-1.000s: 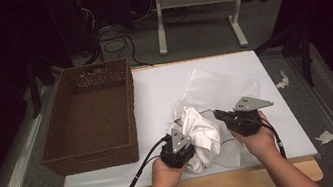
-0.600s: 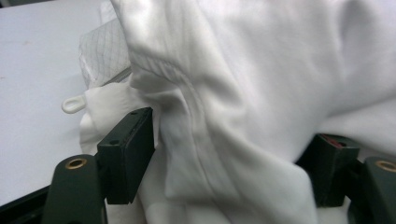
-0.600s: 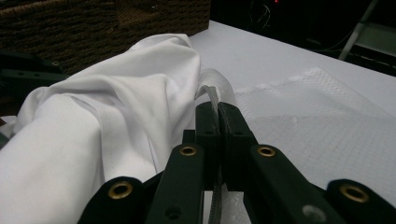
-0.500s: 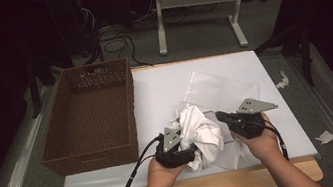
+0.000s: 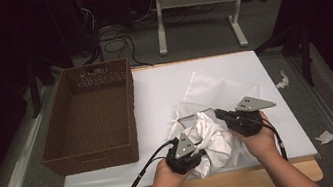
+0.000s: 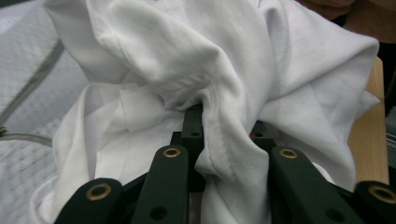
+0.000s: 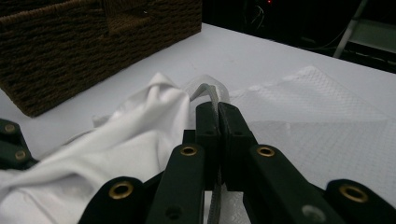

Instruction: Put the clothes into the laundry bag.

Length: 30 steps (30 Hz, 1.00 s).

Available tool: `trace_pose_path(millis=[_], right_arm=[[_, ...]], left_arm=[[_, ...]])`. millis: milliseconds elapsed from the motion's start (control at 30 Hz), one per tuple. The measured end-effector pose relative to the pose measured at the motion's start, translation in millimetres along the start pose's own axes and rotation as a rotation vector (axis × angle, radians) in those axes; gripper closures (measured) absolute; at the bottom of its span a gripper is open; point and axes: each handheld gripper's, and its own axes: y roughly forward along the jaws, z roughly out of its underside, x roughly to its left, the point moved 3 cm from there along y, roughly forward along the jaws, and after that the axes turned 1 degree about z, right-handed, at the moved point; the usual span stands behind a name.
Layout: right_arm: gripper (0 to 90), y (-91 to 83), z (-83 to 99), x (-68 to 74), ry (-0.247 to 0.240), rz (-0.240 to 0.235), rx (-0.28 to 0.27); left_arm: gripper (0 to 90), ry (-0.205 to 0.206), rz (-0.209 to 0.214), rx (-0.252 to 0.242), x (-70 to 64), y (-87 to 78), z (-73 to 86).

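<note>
— Two grippers, one bundle: the left gripper (image 5: 195,155) has its jaws clamped on a seam of the white garment (image 5: 212,139), the fold pinched between them in the left gripper view. What is the right one doing?

— The right gripper (image 5: 222,115) has its jaws pressed together on a thin grey-edged strip of clear plastic, seemingly the rim of the plastic bag (image 5: 214,88) that lies flat just beyond the cloth. In the right gripper view that strip curls up out of the closed jaws.

— Where does the work sit?

— At the near edge of the table (image 5: 154,90), toward its right half, the garment crumpled between the two hands and lying partly on the bag. The brown wicker basket (image 5: 89,116) stands along the left edge, well apart.

— Which step is this?

— By the look of it, bagging the garment: one side holds the mouth, the other holds the cloth. Whether any cloth is inside yet, I cannot tell.

— And next?

— Likely lifting the bag's rim to open the mouth while the left gripper feeds the bunched cloth toward it, keeping both grips firm so neither slips.
</note>
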Motion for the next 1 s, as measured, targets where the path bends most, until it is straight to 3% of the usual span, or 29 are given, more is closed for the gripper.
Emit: trace_pose_path(millis=[233,300,333,500,533,567,600,633,667,700,733,800,1000], right_arm=[[88.5,2.3,-2.4,0.6,0.005,-0.005,-0.015],[88.6,0.3,-2.8,2.3,0.010,-0.012,-0.018],[88.6,-2.7,-3.2,4.4,-0.004,-0.025,-0.022],[88.5,-11.9,-4.2,10.4,-0.027,-0.047,-0.041],[88.5,-11.9,-4.2,10.4,-0.027,-0.047,-0.041],[88.5,-14.4,-3.8,10.8,-0.043,-0.046,-0.042],[88.5,-14.4,-3.8,10.8,-0.043,-0.046,-0.042],[88.5,-15.9,-3.2,9.2,-0.044,-0.041,-0.046],[88.5,-15.9,-3.2,9.2,-0.044,-0.041,-0.046],[88.5,-16.6,-2.2,7.5,-0.030,-0.041,-0.043],[88.5,-16.5,-1.9,6.0,-0.034,-0.038,-0.044],[88.5,-16.0,-1.2,5.9,-0.027,-0.041,-0.040],[88.5,-13.7,-1.1,8.3,-0.027,-0.045,-0.037]], left_arm=[[75.5,-0.004,-0.007,0.012,-0.8,5.6,-0.2],[75.4,-0.026,-0.012,0.008,1.0,5.1,-1.1],[75.2,-0.057,-0.006,0.005,4.5,4.7,-2.1],[74.9,-0.078,-0.014,0.009,9.9,3.2,-3.6],[74.9,-0.090,-0.021,0.004,11.7,2.3,-4.5],[75.2,-0.108,-0.058,-0.012,17.2,-2.0,-7.3],[75.5,-0.108,-0.058,-0.012,17.2,-2.0,-7.3],[75.9,-0.140,-0.100,-0.033,24.8,-7.6,-10.0],[76.3,-0.140,-0.100,-0.033,24.8,-7.6,-10.0],[76.7,-0.174,-0.139,-0.058,33.0,-12.8,-12.6],[76.9,-0.174,-0.139,-0.058,33.0,-12.8,-12.6],[77.0,-0.204,-0.190,-0.101,41.1,-20.9,-18.1],[76.8,-0.189,-0.185,-0.099,40.0,-20.9,-18.7]])
